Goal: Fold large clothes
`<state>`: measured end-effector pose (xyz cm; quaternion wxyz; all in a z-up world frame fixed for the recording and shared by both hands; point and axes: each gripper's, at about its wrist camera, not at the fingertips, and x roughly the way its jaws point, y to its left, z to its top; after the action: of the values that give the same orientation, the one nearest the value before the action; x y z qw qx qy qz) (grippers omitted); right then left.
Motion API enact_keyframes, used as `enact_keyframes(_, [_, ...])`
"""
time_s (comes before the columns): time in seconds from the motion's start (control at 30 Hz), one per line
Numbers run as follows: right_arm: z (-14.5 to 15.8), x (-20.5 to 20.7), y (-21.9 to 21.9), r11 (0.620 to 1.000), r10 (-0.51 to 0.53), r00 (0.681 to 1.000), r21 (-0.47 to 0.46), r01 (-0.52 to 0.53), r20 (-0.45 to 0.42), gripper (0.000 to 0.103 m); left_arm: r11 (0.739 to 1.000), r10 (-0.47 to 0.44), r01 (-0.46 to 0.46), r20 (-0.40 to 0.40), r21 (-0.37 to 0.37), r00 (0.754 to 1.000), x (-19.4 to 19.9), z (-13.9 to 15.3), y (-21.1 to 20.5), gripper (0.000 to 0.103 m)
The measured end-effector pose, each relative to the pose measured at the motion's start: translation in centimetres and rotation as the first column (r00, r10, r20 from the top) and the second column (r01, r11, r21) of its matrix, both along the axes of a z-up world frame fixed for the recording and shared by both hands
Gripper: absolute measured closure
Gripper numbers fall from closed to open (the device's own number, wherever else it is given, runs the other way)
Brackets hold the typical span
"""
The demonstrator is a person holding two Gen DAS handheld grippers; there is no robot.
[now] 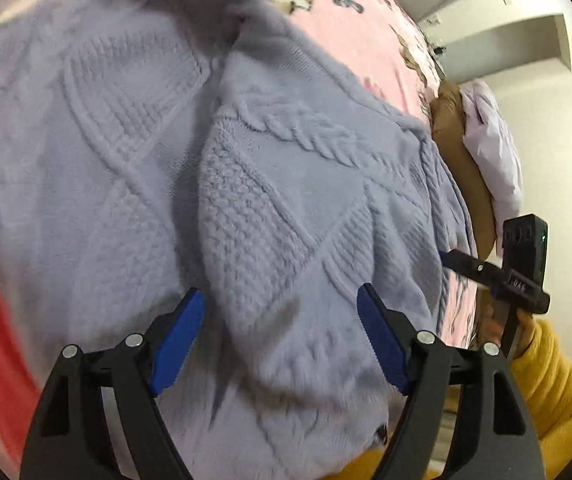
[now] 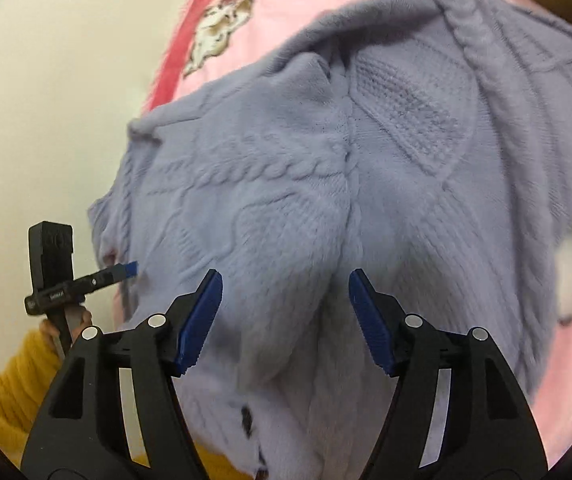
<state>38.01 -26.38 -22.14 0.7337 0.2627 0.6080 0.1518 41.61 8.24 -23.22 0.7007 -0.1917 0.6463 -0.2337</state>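
The purple sweater lay bunched up on a pink blanket, soft and fuzzy. It had thick rope twists, bumpy patches and slanted diamond lines knitted into it (a deep fold ran down the middle). The blanket under it was fluffy, with little animal pictures and a red edge.

The left gripper hung over the sweater with its blue pads wide apart, holding nothing. The right gripper was spread wide too, empty, just above the wool. A yellow ribbed sleeve showed near the edge.
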Motion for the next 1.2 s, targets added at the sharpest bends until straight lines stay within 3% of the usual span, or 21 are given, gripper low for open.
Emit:
enact_keyframes(0.03, [-0.8,0.4,0.5,1.000,0.008,1.000,-0.002,-0.008,-0.014,0.048,1.000,0.007,-0.007,-0.003,0.009,1.000,0.0,-0.4,-0.5,0.028])
enact_keyframes(0.07, [-1.5,0.6,1.0,1.000,0.015,0.999,-0.001,-0.015,-0.031,0.064,1.000,0.008,-0.008,0.000,0.013,1.000,0.1,-0.7,-1.0,0.032])
enact_keyframes(0.1, [-1.7,1.0,0.9,1.000,0.021,0.999,-0.008,-0.021,-0.041,0.085,1.000,0.012,-0.012,0.011,0.027,1.000,0.0,-0.9,-1.5,0.047])
enact_keyframes(0.13, [-1.7,1.3,1.3,0.999,0.025,0.999,-0.039,-0.026,-0.027,0.092,0.998,0.024,-0.026,0.023,0.062,0.999,-0.2,-1.0,-1.9,0.061])
enact_keyframes(0.17, [-1.4,1.5,1.7,0.998,0.036,0.999,-0.059,-0.036,0.002,0.095,0.988,0.068,-0.073,0.046,0.135,0.997,-0.7,-1.1,-2.4,0.070])
enact_keyframes(0.2, [-0.6,1.8,1.9,0.995,0.046,0.998,-0.086,-0.042,0.043,0.096,0.981,0.105,-0.113,0.058,0.155,0.993,-1.0,-1.0,-2.7,0.084])
enact_keyframes(0.27, [1.7,2.8,2.2,0.991,0.063,0.989,-0.129,-0.045,0.135,0.096,0.976,0.173,-0.182,0.084,0.118,0.981,-2.0,-0.6,-3.4,0.088])
enact_keyframes(0.4, [6.3,4.9,0.8,0.983,0.092,0.969,-0.174,-0.053,0.228,0.096,0.966,0.220,-0.239,0.176,0.095,0.959,-4.2,1.6,-5.7,0.089])
enact_keyframes(0.5, [6.7,5.7,-0.7,0.980,0.101,0.978,-0.185,-0.067,0.182,0.096,0.962,0.241,-0.259,0.179,0.088,0.954,-5.1,1.9,-6.2,0.089])
enact_keyframes(0.63, [2.2,3.9,-1.9,0.979,0.098,0.995,-0.182,-0.089,0.037,0.096,0.960,0.195,-0.222,0.162,0.173,0.967,-4.9,0.5,-5.0,0.089])
enact_keyframes(0.8, [-2.8,1.2,-1.6,0.964,0.127,0.991,-0.228,-0.135,-0.050,0.080,0.969,0.180,-0.194,0.102,0.153,0.978,-3.7,-0.9,-3.2,0.083])
enact_keyframes(0.83, [-2.6,1.2,-1.8,0.971,0.112,0.993,-0.208,-0.116,-0.027,0.079,0.971,0.158,-0.175,0.110,0.166,0.981,-3.5,-0.6,-3.0,0.077])
enact_keyframes(0.9, [-1.4,1.1,-2.8,0.988,0.061,0.998,-0.144,-0.056,0.034,0.057,0.970,0.115,-0.149,0.177,0.193,0.977,-3.3,0.9,-3.1,0.066])
enact_keyframes(0.97, [0.3,1.2,-4.0,0.997,0.010,0.993,-0.072,-0.002,0.117,0.055,0.965,0.084,-0.147,0.277,0.216,0.957,-2.2,3.0,-2.9,0.055])
enact_keyframes(1.03, [1.8,2.0,-4.9,0.999,-0.020,0.985,-0.026,0.025,0.170,0.043,0.964,0.072,-0.151,0.333,0.217,0.940,-0.9,4.5,-2.3,0.038])
enact_keyframes(1.1, [2.4,3.6,-5.1,1.000,-0.028,0.981,-0.005,0.029,0.193,0.039,0.965,0.078,-0.161,0.362,0.206,0.929,2.1,5.3,-1.7,0.037])
enact_keyframes(1.2, [2.5,7.4,-4.5,1.000,-0.009,0.980,-0.027,0.015,0.201,0.039,0.967,0.096,-0.159,0.290,0.202,0.952,7.2,4.3,-1.2,0.037])
